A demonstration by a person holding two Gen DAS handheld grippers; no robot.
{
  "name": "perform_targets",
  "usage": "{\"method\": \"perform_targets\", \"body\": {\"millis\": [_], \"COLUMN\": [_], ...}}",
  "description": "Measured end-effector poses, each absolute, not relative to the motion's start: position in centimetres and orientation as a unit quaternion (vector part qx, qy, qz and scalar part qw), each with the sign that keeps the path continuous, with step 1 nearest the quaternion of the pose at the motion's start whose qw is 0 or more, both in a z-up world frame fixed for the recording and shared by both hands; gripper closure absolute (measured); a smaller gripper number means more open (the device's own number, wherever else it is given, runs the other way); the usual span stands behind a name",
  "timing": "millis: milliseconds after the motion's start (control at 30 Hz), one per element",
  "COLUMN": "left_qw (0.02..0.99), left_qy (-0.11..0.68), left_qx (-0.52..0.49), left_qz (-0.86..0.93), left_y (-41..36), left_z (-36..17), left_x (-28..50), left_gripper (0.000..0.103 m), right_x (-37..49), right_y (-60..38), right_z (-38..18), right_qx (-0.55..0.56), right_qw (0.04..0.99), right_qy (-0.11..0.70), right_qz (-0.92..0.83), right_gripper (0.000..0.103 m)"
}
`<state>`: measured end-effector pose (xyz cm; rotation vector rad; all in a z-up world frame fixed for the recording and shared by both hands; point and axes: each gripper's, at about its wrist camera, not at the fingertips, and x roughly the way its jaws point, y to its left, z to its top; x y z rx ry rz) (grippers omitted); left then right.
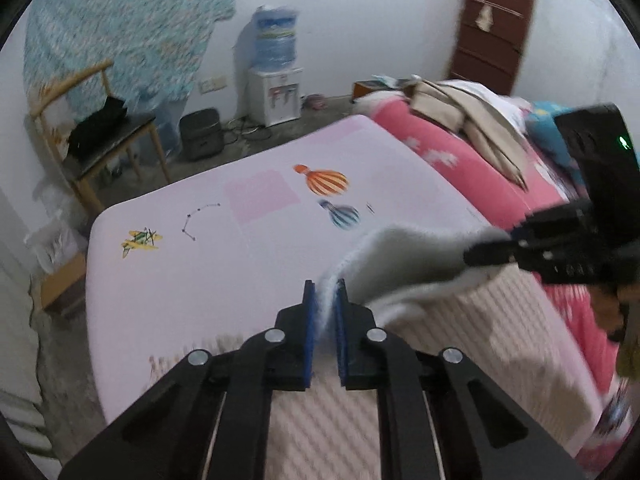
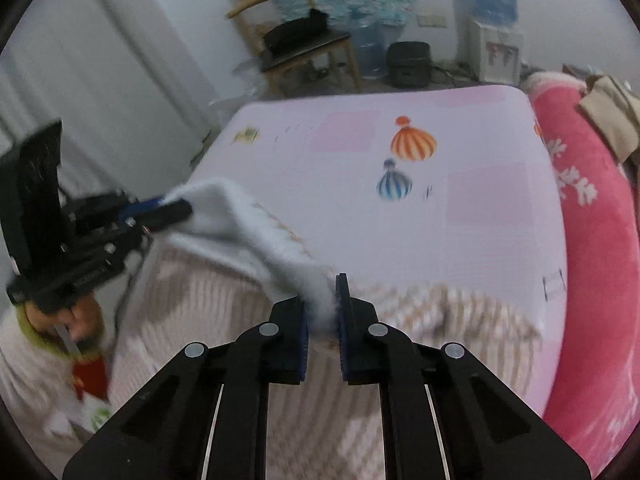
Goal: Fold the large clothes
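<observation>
**Two grippers lift the fluffy edge of a big sweater**

The left gripper has its blue pads pressed together on the white fluffy edge of the sweater. The right gripper is clamped on that same fluffy edge too. Each one pinches a different end, so the edge hangs stretched between them like a little bridge. I think they hold it this way so the cloth stays wide and flat and does not bunch up when it gets folded over.

The rest of the sweater, pink and cream with ribs, hangs down from the edge onto the near part of the bed. Its lifted edge runs side to side, from one gripper to the other. The body runs the other way, down toward the person holding the grippers.

Farther off, a pink blanket lies along the right side of the bed. A chair stands by the wall.
</observation>
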<state>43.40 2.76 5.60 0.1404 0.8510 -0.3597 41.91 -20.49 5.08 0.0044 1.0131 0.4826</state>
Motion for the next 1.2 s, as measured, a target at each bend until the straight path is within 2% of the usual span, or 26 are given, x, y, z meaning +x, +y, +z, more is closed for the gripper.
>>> {"method": "perform_targets", "body": {"millis": [233,400,533,600,767,900,1067,1133,1200], "left_qw": [0.879,0.876,0.881,0.881,0.876,0.888,0.893,0.89,0.884], "left_qy": [0.43,0.439,0.432,0.431,0.441,0.412,0.405,0.423,0.45], "left_qx": [0.095,0.074,0.06,0.044,-0.015,-0.026,-0.042,-0.025,0.036], "left_qz": [-0.184,-0.186,-0.186,-0.189,-0.194,-0.201,-0.191,-0.169,-0.123], "left_y": [2.0,2.3,2.4,2.8,5.0,6.3,5.4,4.1,2.7], "left_z": [0.7,-1.4,-1.9,-1.9,-0.8,1.5,2.5,1.2,-1.2], "left_x": [37.9,37.1,36.8,36.7,35.4,34.0,36.9,39.0,41.0], "left_gripper": [0.094,0.093,0.093,0.091,0.089,0.089,0.088,0.086,0.083], "right_x": [36.4,34.4,36.6,38.2,41.0,39.7,38.8,38.2,37.4], "right_y": [-20.3,-20.7,-18.7,-17.1,-14.7,-15.3,-15.3,-15.5,-16.2], "right_z": [0.9,4.4,6.4,5.5,-1.0,-2.1,-2.0,-1.9,-1.9], "right_qx": [-0.044,-0.01,0.014,0.02,0.017,0.004,-0.019,-0.018,-0.015], "right_qw": [0.837,0.852,0.857,0.85,0.813,0.822,0.826,0.826,0.825], "right_qy": [0.501,0.462,0.44,0.448,0.517,0.501,0.497,0.497,0.499], "right_qz": [0.216,0.245,0.267,0.277,0.268,0.271,0.266,0.264,0.264], "right_gripper": [0.084,0.082,0.082,0.082,0.082,0.082,0.082,0.082,0.082]}}
